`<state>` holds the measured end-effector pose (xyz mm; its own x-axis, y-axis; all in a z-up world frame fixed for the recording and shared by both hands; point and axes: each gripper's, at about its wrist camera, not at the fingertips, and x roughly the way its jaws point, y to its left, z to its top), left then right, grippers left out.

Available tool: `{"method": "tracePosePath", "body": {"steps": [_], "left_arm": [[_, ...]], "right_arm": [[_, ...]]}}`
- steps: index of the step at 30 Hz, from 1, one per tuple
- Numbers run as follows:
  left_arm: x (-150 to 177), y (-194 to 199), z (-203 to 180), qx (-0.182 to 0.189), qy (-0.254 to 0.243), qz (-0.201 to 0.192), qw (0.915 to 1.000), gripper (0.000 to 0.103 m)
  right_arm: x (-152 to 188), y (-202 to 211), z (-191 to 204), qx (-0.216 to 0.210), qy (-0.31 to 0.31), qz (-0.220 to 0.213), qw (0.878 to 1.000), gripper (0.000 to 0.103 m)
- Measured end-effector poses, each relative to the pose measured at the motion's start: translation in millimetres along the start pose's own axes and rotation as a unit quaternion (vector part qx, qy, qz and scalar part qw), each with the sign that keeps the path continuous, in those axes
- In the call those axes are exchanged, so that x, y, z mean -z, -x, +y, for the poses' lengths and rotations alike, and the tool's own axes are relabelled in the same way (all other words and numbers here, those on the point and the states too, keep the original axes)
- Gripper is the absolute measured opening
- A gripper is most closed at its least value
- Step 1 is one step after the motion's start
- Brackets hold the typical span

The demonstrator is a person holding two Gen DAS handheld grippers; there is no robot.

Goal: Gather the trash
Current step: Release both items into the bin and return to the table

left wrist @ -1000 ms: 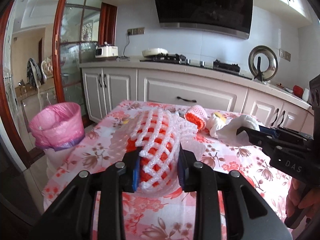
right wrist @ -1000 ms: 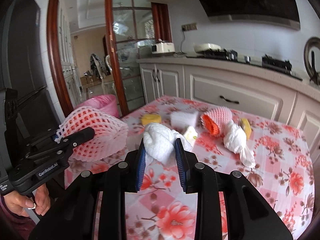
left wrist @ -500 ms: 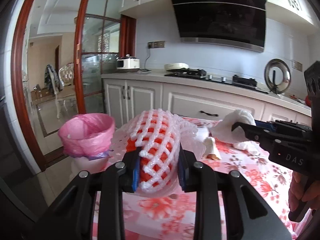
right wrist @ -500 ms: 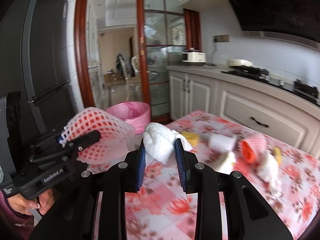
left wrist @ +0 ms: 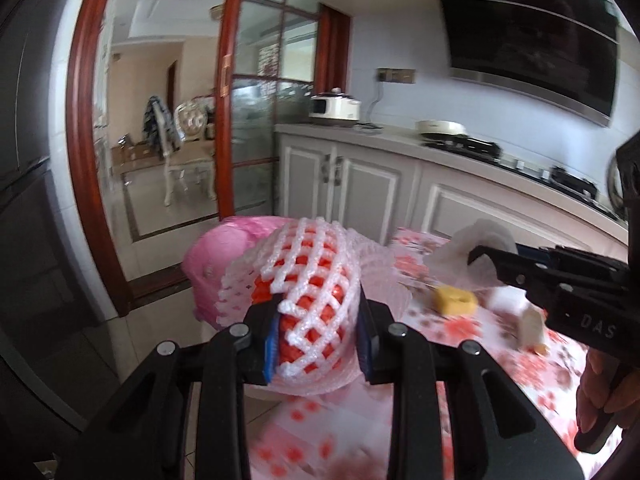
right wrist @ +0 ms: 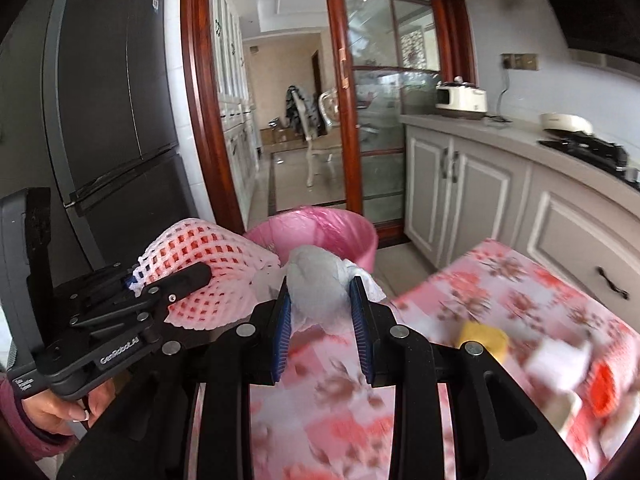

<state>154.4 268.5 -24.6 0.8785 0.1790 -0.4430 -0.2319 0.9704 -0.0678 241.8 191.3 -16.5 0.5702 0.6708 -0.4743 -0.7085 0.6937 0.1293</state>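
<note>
Left tool (left wrist: 318, 334): clamped on a foam net (left wrist: 316, 280), white mesh over an orange-red core, blue pads pressing both sides; the net bulges up and out ahead of the fingers.
Right tool (right wrist: 322, 322): pinched narrow on a wad of white tissue (right wrist: 318, 280), which swells above the pads.
Bin (right wrist: 320, 232): lined with a pink bag, standing on the tiled floor just off the table's corner, open mouth facing up; in the right wrist view it sits directly beyond the tissue.
Net and bin: in the left wrist view the pink bag shows behind and left of the net; whether the net is over the mouth cannot be told.
Table (right wrist: 520, 280): covered with a pink floral cloth, blurred in both views.
Trash left on the table: a yellow piece (left wrist: 456, 300), a white piece (left wrist: 530, 326) beside it, and an orange-red net (right wrist: 604, 388) near the right edge of the right wrist view.
Hands: a left hand (right wrist: 60, 408) in a dark red sleeve grips the left tool's handle; a right hand (left wrist: 604, 392) grips the other.
Tools together: side by side, apart, both angled toward the bin.
Backdrop: dark fridge (right wrist: 112, 100), wood-framed glass door (right wrist: 380, 120), grey cabinets (right wrist: 460, 184) with a cooker (right wrist: 462, 96) and hob on top.
</note>
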Motion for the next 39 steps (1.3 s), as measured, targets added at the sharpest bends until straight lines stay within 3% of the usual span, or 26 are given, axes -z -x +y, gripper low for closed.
{"method": "tracePosePath", "body": {"steps": [13, 18, 22, 24, 30, 33, 35, 36, 39], "left_arm": [[-48, -131, 88, -0.045, 0.044, 0.029, 0.9976, 0.034], [-51, -172, 103, -0.057, 0.052, 0.032, 0.9965, 0.046], [-47, -190, 112, -0.062, 0.062, 0.040, 0.9954, 0.061], [-43, -194, 115, -0.064, 0.065, 0.039, 0.9950, 0.070], [-34, -186, 119, -0.080, 0.073, 0.039, 0.9933, 0.073], [-30, -167, 117, -0.089, 0.080, 0.028, 0.9924, 0.087], [-29, -148, 113, -0.085, 0.084, 0.020, 0.9926, 0.098], [-28, -140, 112, -0.084, 0.085, 0.018, 0.9926, 0.098], [-24, -114, 99, -0.084, 0.083, 0.013, 0.9930, 0.098]], "right_arm": [[-49, -147, -20, -0.039, -0.019, 0.031, 0.999, 0.029], [-47, -187, -36, -0.040, -0.028, 0.040, 0.998, 0.039], [-44, -207, -48, -0.042, -0.039, 0.050, 0.997, 0.041], [-42, -209, -50, -0.039, -0.041, 0.049, 0.997, 0.045], [-36, -193, -54, -0.035, -0.046, 0.045, 0.997, 0.045], [-31, -171, -49, -0.031, -0.039, 0.044, 0.998, 0.046], [-27, -153, -48, -0.026, -0.038, 0.040, 0.998, 0.055], [-24, -145, -46, -0.023, -0.038, 0.037, 0.998, 0.061], [-13, -113, -43, -0.018, -0.042, 0.032, 0.998, 0.062]]}}
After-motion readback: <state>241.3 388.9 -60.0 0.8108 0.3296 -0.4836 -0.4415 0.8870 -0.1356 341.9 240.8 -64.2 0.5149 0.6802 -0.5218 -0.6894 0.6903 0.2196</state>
